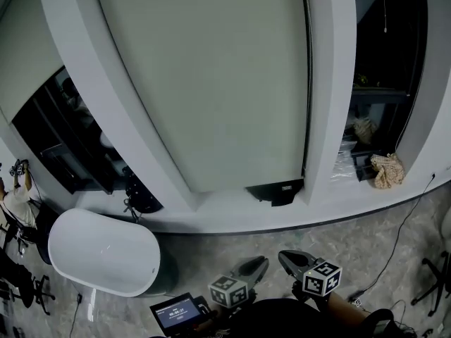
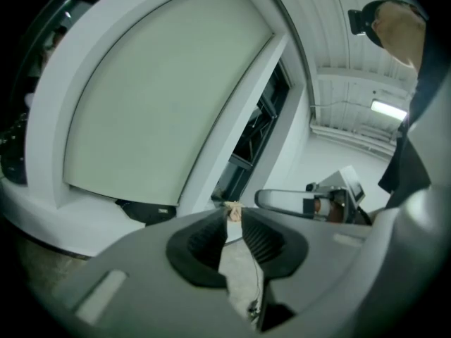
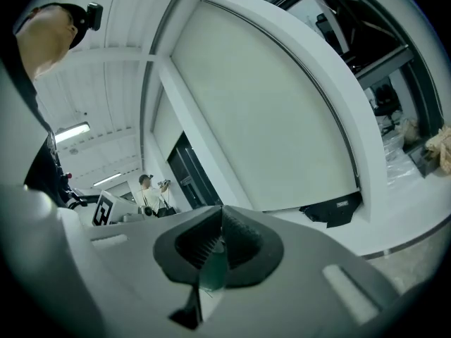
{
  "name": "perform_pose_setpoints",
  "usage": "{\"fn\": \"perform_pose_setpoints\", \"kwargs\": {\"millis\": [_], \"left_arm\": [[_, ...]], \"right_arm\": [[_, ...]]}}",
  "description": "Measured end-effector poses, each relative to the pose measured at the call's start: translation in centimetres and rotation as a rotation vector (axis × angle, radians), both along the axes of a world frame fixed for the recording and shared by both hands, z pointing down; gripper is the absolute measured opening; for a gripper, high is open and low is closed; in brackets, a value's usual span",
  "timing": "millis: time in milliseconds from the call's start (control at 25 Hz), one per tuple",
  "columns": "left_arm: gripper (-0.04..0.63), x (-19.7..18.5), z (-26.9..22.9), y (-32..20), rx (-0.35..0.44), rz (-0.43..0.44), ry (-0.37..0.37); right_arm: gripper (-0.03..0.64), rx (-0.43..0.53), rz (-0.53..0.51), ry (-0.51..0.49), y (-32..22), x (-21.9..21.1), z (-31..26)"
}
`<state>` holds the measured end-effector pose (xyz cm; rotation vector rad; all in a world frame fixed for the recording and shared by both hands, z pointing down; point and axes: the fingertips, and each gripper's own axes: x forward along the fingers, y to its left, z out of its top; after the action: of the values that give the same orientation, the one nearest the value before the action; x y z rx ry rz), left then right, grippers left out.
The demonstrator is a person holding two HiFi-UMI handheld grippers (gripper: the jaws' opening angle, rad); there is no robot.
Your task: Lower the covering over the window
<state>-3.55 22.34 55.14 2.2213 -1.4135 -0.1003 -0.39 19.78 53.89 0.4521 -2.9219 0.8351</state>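
The blind (image 1: 211,83) hangs in the window frame (image 1: 328,83), its bottom edge (image 1: 239,187) almost at the sill (image 1: 232,210). It seems a light, thin cloth, stiffer at that edge, so I would hold it there, or at what looks like a thin cord (image 1: 308,83) on its right. The left hand-held gripper (image 2: 235,220) has its jaws slightly apart and is empty; the right hand-held gripper (image 3: 220,224) is closed on nothing.

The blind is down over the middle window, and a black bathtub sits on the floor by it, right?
Not quite. The bathtub is white, not black, as the head view shows. The rest is right: the blind is down, and the tub is on the floor nearby.
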Motion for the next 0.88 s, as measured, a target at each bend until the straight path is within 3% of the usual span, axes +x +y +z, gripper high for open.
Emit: {"fn": "perform_pose_setpoints", "kwargs": {"millis": [280,560,680,880], "left_arm": [[0.061,-5.4,-0.8,4.0,0.007,-0.006,0.017],[0.058,-8.2,0.9,8.5,-0.024,0.052,0.022],[0.058,-8.6,1.5,9.3,-0.044,0.079,0.027],[0.057,-7.9,0.7,9.9,-0.012,0.105,0.006]], "right_arm": [[0.008,-0.023,0.035,-0.019,3.9,-4.8,-1.1],[0.008,-0.047,0.087,-0.016,8.4,-8.0,0.2],[0.008,-0.067,0.112,-0.02,9.6,-8.2,0.7],[0.008,-0.063,0.155,-0.038,9.9,-7.0,0.2]]}}
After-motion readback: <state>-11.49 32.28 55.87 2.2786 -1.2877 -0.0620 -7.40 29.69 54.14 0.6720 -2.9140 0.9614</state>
